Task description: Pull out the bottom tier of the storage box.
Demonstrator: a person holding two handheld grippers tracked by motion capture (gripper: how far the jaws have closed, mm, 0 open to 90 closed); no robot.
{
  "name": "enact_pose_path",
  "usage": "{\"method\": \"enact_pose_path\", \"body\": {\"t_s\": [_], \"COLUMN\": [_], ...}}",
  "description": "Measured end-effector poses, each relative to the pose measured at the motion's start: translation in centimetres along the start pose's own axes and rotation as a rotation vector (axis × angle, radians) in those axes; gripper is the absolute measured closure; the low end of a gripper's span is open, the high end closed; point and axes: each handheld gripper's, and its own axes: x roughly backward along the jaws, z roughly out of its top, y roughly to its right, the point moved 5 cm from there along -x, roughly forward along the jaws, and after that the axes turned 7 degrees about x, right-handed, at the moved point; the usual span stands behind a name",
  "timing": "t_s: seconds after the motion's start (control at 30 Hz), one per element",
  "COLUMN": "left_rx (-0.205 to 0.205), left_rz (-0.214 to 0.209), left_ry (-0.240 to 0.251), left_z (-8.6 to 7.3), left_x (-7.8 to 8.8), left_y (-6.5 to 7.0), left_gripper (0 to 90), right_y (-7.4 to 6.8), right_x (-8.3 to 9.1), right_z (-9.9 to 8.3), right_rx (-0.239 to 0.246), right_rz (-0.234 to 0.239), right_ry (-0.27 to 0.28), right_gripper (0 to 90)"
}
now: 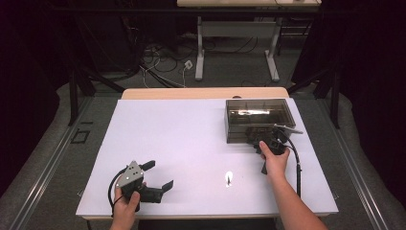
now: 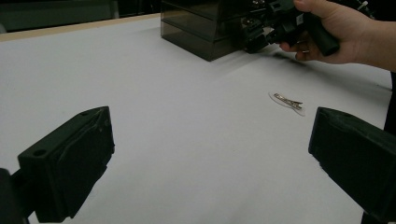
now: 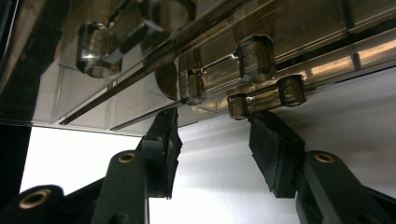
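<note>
Reaching for smoked plastic drawer box (image 1: 258, 115) at far right of surface (image 1: 182, 143): rigid, light, slippery, likely sliding. Right claw (image 3: 212, 135) half apart, straddling lower drawer's knob (image 3: 266, 99), not yet clamped. Left claw (image 2: 210, 154) wide apart, idle.

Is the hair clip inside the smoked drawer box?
No: the hair clip lies on the bare white table, apart from the drawer box at which the right gripper is working.
</note>
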Motion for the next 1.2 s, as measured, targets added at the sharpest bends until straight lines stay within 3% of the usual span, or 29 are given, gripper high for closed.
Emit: {"method": "enact_pose_path", "body": {"t_s": [0.13, 0.23, 0.4, 0.43, 0.5, 0.6, 0.73, 0.9, 1.0, 1.03, 1.07, 1.2], "left_rx": [0.0, -0.001, 0.0, -0.001, -0.001, 0.002, -0.002, -0.008, -0.007, -0.008, -0.007, -0.008], "left_rz": [0.0, 0.0, -0.001, 0.0, -0.001, -0.002, -0.002, -0.001, -0.001, -0.001, -0.001, -0.001], "left_ry": [-0.001, -0.002, -0.002, -0.002, -0.002, -0.001, -0.004, -0.007, -0.007, -0.008, -0.007, -0.008], "left_z": [-0.01, -0.01, -0.02, -0.02, -0.02, -0.02, -0.02, -0.02, -0.02, -0.03, -0.03, -0.03], "left_x": [-0.01, -0.02, -0.01, -0.01, -0.02, -0.03, -0.05, -0.08, -0.08, -0.07, -0.08, -0.09], "left_y": [-0.01, -0.01, -0.02, -0.02, -0.02, 0.0, -0.02, -0.06, -0.06, -0.07, -0.07, -0.04], "left_gripper": [0.3, 0.3, 0.3, 0.3, 0.3, 0.3, 0.3, 0.3, 0.3, 0.3, 0.3, 0.3], "right_y": [0.09, -0.07, -0.2, -0.25, -0.16, -0.16, 0.03, 0.13, 0.21, 0.24, 0.49, 0.55], "right_x": [-0.23, -0.34, -0.35, -0.52, -0.42, -0.29, -0.38, -0.24, -0.13, -0.06, -0.21, -0.19], "right_z": [-0.03, -0.04, -0.19, -0.16, -0.29, -0.41, -0.43, -0.42, -0.5, -0.55, -0.52, -0.48], "right_rx": [0.0, -0.028, -0.03, -0.034, -0.022, -0.062, -0.065, -0.07, -0.057, -0.062, -0.048, -0.069], "right_rz": [0.002, 0.008, 0.008, 0.001, -0.005, 0.02, 0.026, 0.033, 0.031, 0.01, -0.005, 0.001], "right_ry": [0.018, 0.013, 0.007, 0.039, 0.029, 0.032, 0.071, 0.064, 0.055, 0.045, 0.072, 0.068], "right_gripper": [53.1, 53.8, 53.7, 53.7, 53.9, 55.3, 56.4, 57.7, 60.5, 62.0, 68.9, 69.9]}}
